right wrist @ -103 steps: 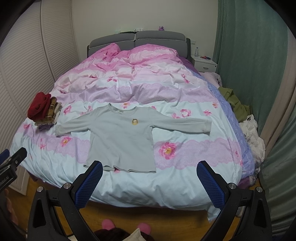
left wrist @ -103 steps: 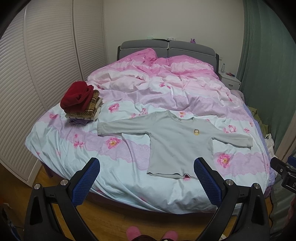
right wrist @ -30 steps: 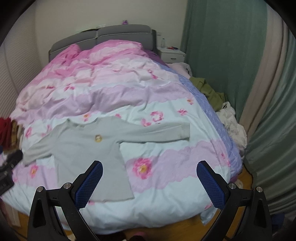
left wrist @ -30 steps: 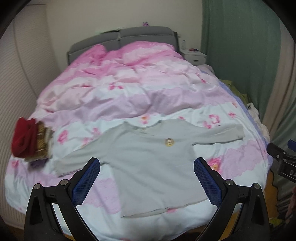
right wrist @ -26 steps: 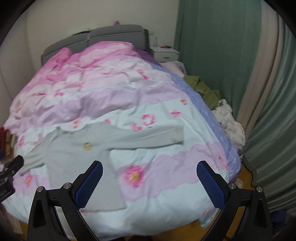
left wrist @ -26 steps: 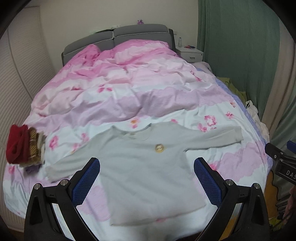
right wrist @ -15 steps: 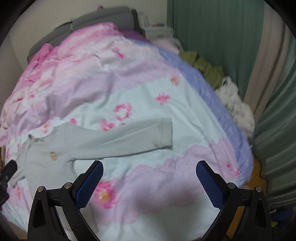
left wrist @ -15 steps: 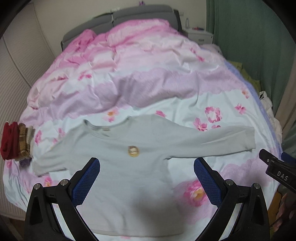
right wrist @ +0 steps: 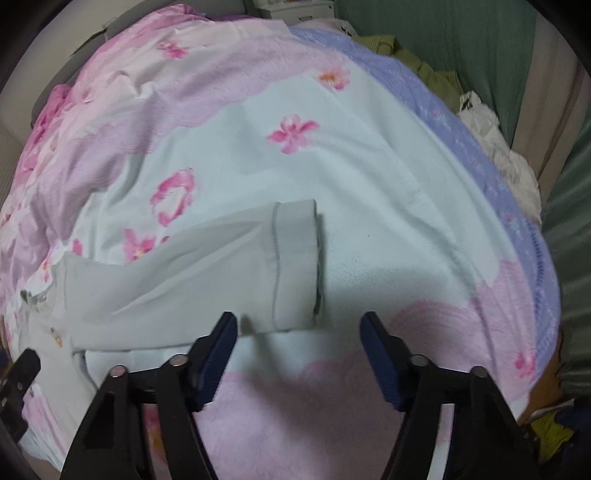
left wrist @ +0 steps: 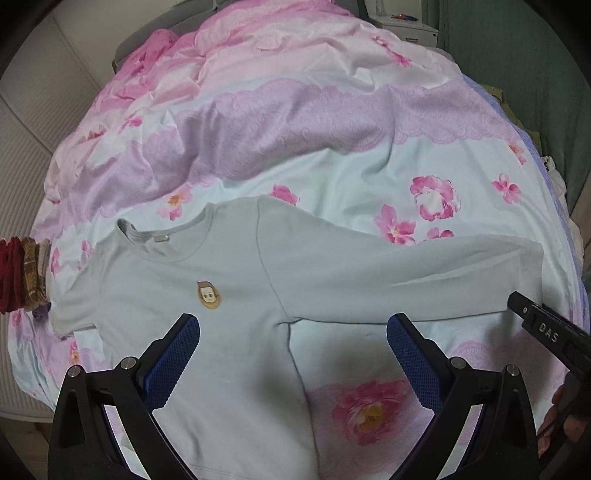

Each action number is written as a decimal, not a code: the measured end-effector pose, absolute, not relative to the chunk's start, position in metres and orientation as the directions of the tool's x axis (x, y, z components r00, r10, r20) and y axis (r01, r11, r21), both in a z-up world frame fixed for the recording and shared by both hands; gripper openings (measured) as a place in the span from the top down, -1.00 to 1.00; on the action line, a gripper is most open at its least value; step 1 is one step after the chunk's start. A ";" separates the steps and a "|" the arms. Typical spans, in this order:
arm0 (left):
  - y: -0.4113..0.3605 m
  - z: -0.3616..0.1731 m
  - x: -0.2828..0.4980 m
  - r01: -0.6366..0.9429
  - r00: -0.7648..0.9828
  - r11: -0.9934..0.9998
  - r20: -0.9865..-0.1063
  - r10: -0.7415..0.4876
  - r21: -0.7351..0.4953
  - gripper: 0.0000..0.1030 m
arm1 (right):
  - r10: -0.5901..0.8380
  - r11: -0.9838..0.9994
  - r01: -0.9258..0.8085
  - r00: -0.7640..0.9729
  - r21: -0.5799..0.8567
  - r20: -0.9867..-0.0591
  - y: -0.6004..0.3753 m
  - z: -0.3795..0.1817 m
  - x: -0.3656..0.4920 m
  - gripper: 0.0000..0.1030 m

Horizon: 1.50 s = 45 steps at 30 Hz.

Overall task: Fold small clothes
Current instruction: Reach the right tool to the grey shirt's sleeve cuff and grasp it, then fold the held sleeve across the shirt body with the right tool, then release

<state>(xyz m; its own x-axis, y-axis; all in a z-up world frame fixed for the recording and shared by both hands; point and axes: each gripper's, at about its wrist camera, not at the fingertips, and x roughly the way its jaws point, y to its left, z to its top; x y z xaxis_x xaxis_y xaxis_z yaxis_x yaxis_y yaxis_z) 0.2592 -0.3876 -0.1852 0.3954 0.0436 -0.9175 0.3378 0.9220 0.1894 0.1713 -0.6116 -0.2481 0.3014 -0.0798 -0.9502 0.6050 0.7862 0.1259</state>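
Note:
A small grey long-sleeved shirt (left wrist: 236, 295) lies flat, face up, on the flowered duvet (left wrist: 332, 177), sleeves spread, with a round face badge (left wrist: 209, 294) on the chest. My left gripper (left wrist: 291, 354) is open and empty, low over the shirt's right armpit. My right gripper (right wrist: 299, 343) is open and empty, just short of the cuff of the right sleeve (right wrist: 295, 258). The right gripper's body also shows in the left wrist view (left wrist: 546, 328).
A stack of folded clothes with a red one (left wrist: 22, 273) sits at the bed's left edge. Loose clothes (right wrist: 495, 147) lie on the floor to the right by a green curtain (right wrist: 443, 40). A nightstand (left wrist: 406, 26) stands at the back.
Both grippers have come forward and down from the foot of the bed to the shirt. The right one has swung to the right sleeve cuff and narrowed a little. The shirt has not moved.

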 end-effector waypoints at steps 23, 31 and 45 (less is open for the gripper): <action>-0.155 -0.138 0.300 0.136 0.419 0.978 -0.904 0.085 0.155 -1.00 | -0.089 0.957 0.276 0.574 0.089 -0.814 -0.438 -0.090 0.235 0.78; -0.033 -0.133 0.334 0.027 0.408 0.986 -0.902 0.138 0.163 -1.00 | 0.012 0.998 0.054 0.507 0.045 -0.862 -0.266 -0.125 0.310 0.78; 0.101 -0.163 0.368 -0.064 0.341 0.988 -0.927 0.154 0.140 -1.00 | -0.003 0.997 -0.068 0.320 -0.026 -0.947 -0.110 -0.219 0.384 0.79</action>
<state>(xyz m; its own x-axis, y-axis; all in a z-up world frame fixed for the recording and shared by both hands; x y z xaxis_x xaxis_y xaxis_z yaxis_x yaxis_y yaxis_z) 0.3684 0.1008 -0.1626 0.3414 0.1535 -0.9273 -0.0641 0.9881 0.1400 0.3842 -0.1104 -0.2192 0.3198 -0.0030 -0.9475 -0.0680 0.9973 -0.0261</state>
